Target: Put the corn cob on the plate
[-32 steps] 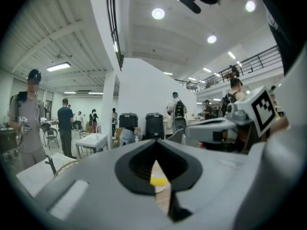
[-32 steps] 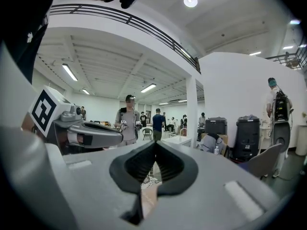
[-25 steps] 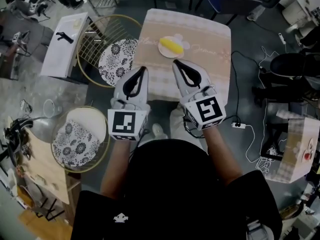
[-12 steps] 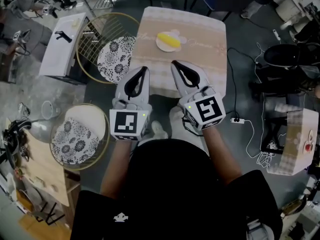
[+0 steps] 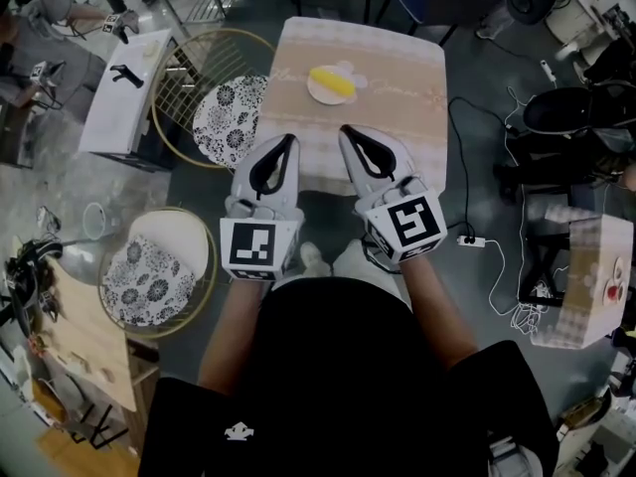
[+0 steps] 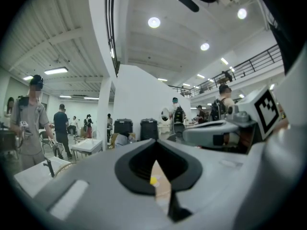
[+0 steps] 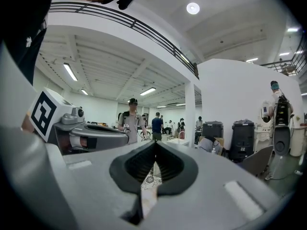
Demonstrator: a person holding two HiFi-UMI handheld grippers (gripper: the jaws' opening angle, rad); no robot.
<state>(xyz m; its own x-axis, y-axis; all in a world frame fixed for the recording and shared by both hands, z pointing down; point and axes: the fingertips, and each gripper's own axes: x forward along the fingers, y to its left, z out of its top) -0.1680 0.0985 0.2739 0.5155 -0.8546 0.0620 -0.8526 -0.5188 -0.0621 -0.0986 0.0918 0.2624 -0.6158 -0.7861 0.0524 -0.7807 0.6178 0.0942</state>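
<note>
Sitting on the single plate (image 5: 315, 92): one corn cob (image 5: 333, 79), on one table (image 5: 397, 97). Left gripper (image 5: 289, 137) and right gripper (image 5: 345, 128) both clenched, empty.

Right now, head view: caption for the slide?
Corn cob on the plate; left gripper and right gripper, both shut and empty, side by side at the table edge.

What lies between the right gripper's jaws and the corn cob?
In the head view, only bare tablecloth, then the near rim of the plate on which the corn cob lies. The right gripper is shut and empty.
</note>
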